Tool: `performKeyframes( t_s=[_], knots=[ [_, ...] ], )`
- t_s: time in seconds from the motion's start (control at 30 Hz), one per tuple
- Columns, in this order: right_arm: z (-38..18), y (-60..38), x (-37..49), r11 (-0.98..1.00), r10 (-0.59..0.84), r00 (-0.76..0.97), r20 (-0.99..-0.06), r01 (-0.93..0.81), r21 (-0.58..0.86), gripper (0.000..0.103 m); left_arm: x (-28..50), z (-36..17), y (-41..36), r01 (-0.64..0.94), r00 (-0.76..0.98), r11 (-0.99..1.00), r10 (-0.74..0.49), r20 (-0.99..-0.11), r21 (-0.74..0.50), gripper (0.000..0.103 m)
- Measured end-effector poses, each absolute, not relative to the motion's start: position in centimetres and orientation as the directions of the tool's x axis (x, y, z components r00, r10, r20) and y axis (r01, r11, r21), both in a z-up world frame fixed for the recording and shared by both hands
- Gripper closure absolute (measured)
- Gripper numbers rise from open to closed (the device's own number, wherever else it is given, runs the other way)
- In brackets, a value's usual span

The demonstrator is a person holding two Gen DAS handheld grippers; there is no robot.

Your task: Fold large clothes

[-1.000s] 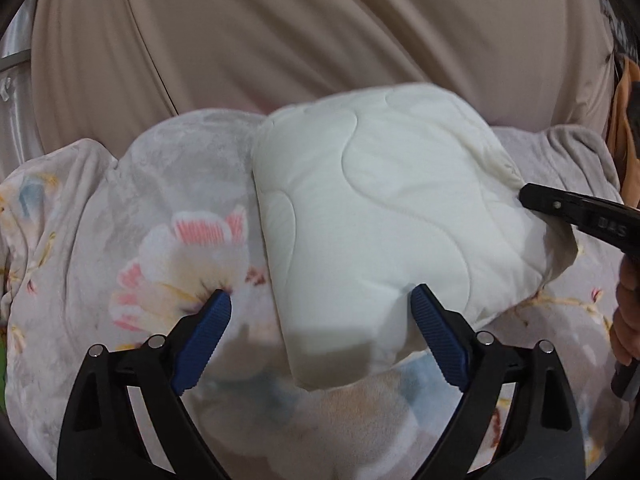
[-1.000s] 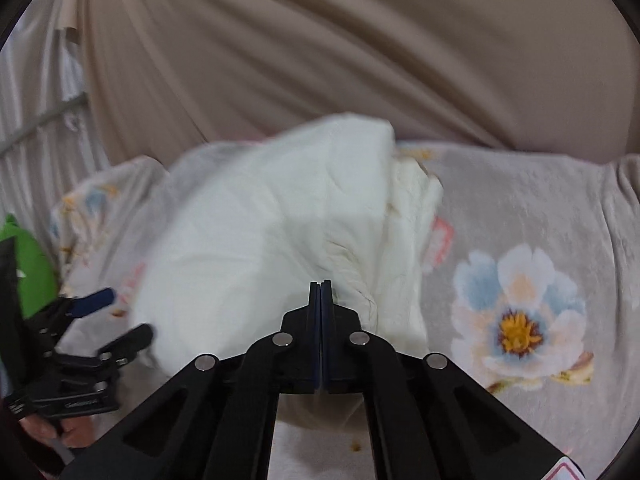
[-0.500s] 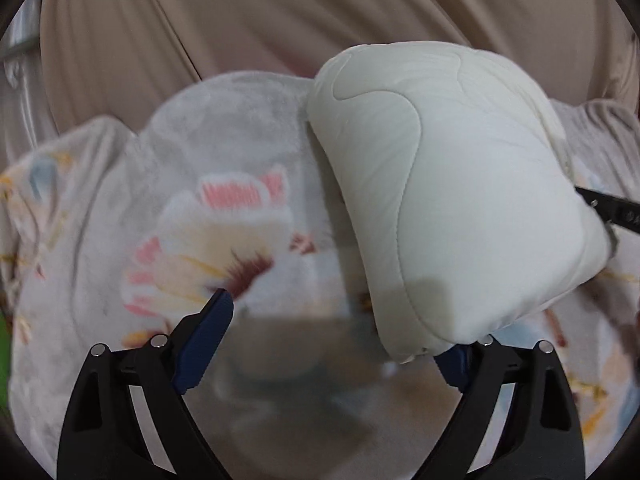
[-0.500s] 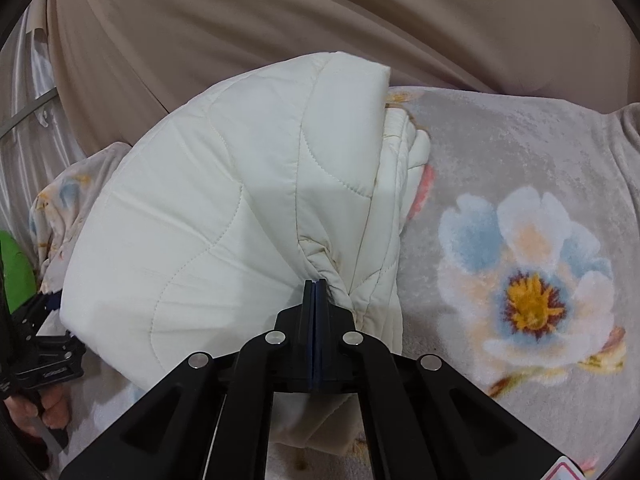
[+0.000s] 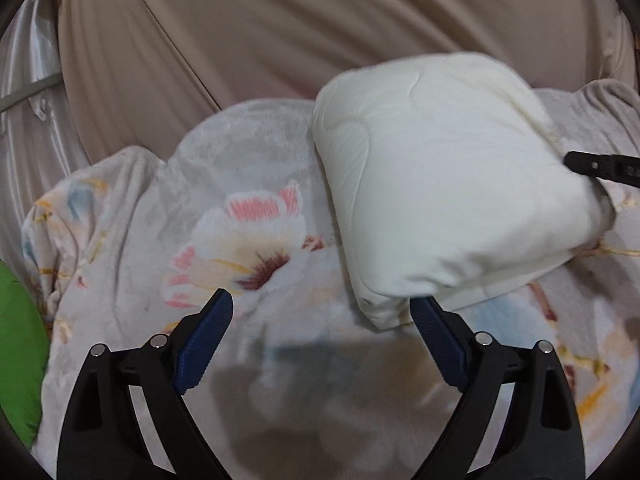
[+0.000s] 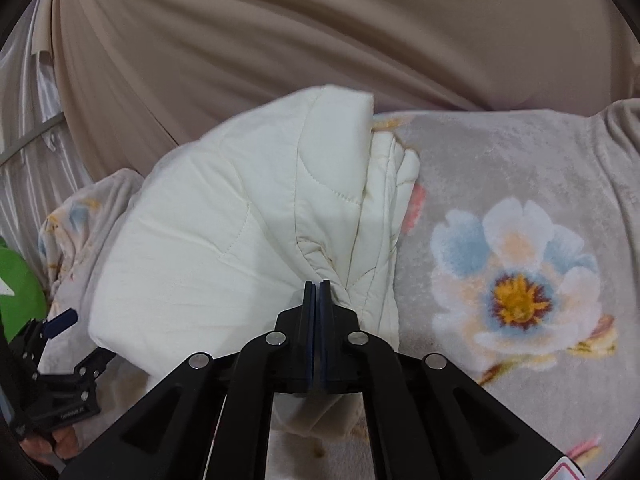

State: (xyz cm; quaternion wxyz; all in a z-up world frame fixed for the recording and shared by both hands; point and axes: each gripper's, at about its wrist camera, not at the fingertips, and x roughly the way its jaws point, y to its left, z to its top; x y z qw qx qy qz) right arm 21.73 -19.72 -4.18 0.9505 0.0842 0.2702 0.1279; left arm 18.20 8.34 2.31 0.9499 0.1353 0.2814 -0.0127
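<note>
Pinching a bunched fold of the cream quilted garment [image 6: 240, 248], the right gripper [image 6: 317, 286] stays clenched; the garment bulges toward ten o'clock. The left gripper [image 5: 324, 316] gapes released, garment at one o'clock.

Cream quilted garment [image 6: 240, 248], grey floral blanket [image 6: 520, 184], beige curtain [image 6: 320, 32]

A pale grey plush blanket [image 6: 520, 168] printed with large flowers covers the surface across the foreground, one bloom pink and cream [image 5: 244, 248], another blue with a yellow centre [image 6: 516, 276]. Behind it hangs a beige curtain [image 5: 320, 24] in long diagonal folds, filling the backdrop. At far left, a shiny white drape [image 5: 24, 92] catches the light beside a pale horizontal rail [image 5: 28, 92]. A bright green object [image 5: 18, 352] sits at the left edge.
</note>
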Motion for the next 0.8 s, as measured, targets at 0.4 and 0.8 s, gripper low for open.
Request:
performKeyframes(
  t_s=[0.4,0.8],
  knots=[
    [4.6,-16.3,28.6,0.972,0.204,0.882,-0.425,-0.13,0.197,0.093,20.6,8.4,5.1,0.097,0.898,0.975,0.001,-0.44,0.2,0.014],
    [-3.8,-17.6,35.1,0.982,0.126,0.829,-0.545,-0.028,0.184,0.102,24.0,4.4,3.8,0.127,0.852,0.982,-0.035,-0.522,0.141,0.01]
  ],
)
